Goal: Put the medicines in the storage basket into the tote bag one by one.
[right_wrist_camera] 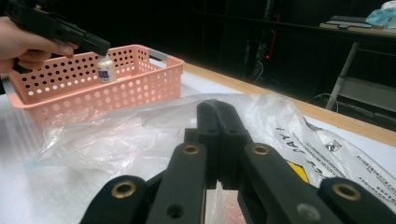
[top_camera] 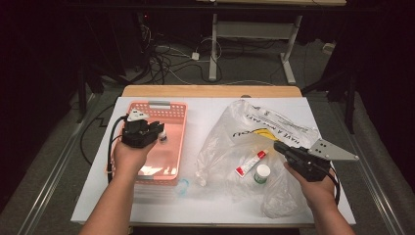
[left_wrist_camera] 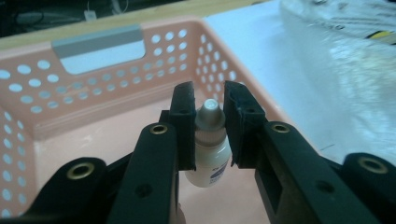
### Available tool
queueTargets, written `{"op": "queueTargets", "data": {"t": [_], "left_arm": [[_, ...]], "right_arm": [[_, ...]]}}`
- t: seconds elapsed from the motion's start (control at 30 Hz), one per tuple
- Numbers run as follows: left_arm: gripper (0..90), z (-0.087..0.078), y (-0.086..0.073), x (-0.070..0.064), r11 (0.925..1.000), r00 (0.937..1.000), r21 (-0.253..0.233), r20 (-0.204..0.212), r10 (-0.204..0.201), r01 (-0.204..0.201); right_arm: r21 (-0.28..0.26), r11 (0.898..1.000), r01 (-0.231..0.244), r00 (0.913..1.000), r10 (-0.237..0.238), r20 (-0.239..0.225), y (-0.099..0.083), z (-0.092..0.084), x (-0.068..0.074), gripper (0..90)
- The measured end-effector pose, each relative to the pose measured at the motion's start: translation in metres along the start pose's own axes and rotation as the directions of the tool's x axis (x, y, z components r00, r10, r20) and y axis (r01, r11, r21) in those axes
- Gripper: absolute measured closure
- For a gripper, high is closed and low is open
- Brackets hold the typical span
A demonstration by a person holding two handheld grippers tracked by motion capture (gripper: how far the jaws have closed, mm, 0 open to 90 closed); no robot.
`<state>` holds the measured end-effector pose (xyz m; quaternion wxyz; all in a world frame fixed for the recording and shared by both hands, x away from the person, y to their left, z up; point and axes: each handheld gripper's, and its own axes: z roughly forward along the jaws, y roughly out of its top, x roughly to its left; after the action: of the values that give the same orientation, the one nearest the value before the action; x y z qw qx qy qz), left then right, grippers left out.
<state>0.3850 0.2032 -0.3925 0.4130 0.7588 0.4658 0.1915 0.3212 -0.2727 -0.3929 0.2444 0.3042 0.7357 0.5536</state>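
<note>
At frame left, the left gripper (top_camera: 159, 133) clamped a dropper bottle (left_wrist_camera: 209, 144) inside the pink basket (top_camera: 172, 108); the right gripper (top_camera: 280, 146) was closed, empty, over the plastic bag (top_camera: 230, 128).

the left gripper (left_wrist_camera: 208, 126) is seen above a pink perforated basket (left_wrist_camera: 116, 88) — a small white dropper bottle (left_wrist_camera: 211, 154) is gripped upright between the two black jaws, cap up. beyond the basket's right wall, white table (left_wrist_camera: 261, 42) and crinkled clear plastic (left_wrist_camera: 345, 28) are visible — blurred.
</note>
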Motion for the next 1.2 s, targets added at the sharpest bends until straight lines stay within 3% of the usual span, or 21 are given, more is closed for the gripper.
{"op": "queueTargets", "data": {"t": [0.3,0.53,0.83,1.07,1.2], "left_arm": [[73.2,-0.025,-0.002,-0.038,0.995,0.994,-0.088,0.095,0.055,-0.047],[73.2,-0.036,-0.006,-0.068,0.9886,0.9803,-0.127,0.17,0.101,-0.08],[73.2,-0.035,-0.012,-0.104,0.9814,0.954,-0.152,0.257,0.154,-0.117],[73.2,-0.03,-0.008,-0.126,0.975,0.9339,-0.171,0.303,0.189,-0.142],[73.2,-0.026,-0.004,-0.141,0.9711,0.917,-0.184,0.34,0.208,-0.152]], "right_arm": [[-0.001,1.0,0.006,1.0,-0.006,-0.001,0.0,0.001,0.0,90.0],[0.003,1.0,0.005,1.0,-0.005,-0.001,0.0,0.002,0.001,90.0],[0.007,1.0,0.002,1.0,-0.002,0.004,0.0,0.0,0.002,90.0],[0.006,1.0,0.002,1.0,-0.002,0.0,-0.001,0.001,0.0,90.0],[0.001,1.0,0.009,1.0,-0.009,-0.001,0.0,0.001,0.0,90.0]]}}
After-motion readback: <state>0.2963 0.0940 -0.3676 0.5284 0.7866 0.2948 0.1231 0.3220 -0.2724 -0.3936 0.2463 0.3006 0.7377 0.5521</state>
